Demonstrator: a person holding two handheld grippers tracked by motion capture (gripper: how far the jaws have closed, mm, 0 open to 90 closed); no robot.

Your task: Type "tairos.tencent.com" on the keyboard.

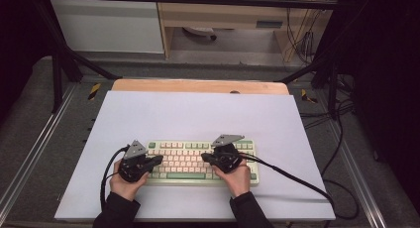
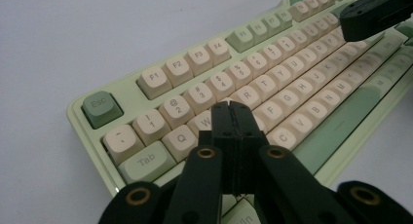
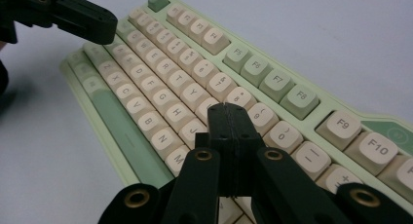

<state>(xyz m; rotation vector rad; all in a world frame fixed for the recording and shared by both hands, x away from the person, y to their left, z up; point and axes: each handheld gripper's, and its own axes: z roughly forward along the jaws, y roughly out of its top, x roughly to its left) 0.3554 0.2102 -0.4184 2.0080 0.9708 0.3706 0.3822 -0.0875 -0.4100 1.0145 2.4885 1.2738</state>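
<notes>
— Fingers (image 2: 221, 118) on my left gripper (image 1: 157, 160) are pressed together with nothing between them, and I am holding them over the keyboard (image 1: 178, 162), their tips sitting around the W and E keys. Are you seeing the same on the other side?

— Yes. I am looking along the right gripper (image 1: 205, 159) and its fingers (image 3: 220, 118) are clenched flat against each other too, empty, hanging above the keys near the 8 and 9, close to the I.

— So where is the keyboard lying for you?

— I am seeing it flat on the white worktop (image 1: 198, 114), near the front edge, between my two hands. Both grippers are coming in over it from its two ends, pointing toward each other across the middle rows.

— How far along are we, then?

— I am judging that the typing is in hand, with the closed tips serving as pokers. I cannot tell from these pictures whether either tip is pressing a key down or only hovering just above it; no key is looking plainly sunk.

— And what is left?

— I am guessing most of it. Nothing is showing which keys are done, so I am treating each press as still to be made.
</notes>
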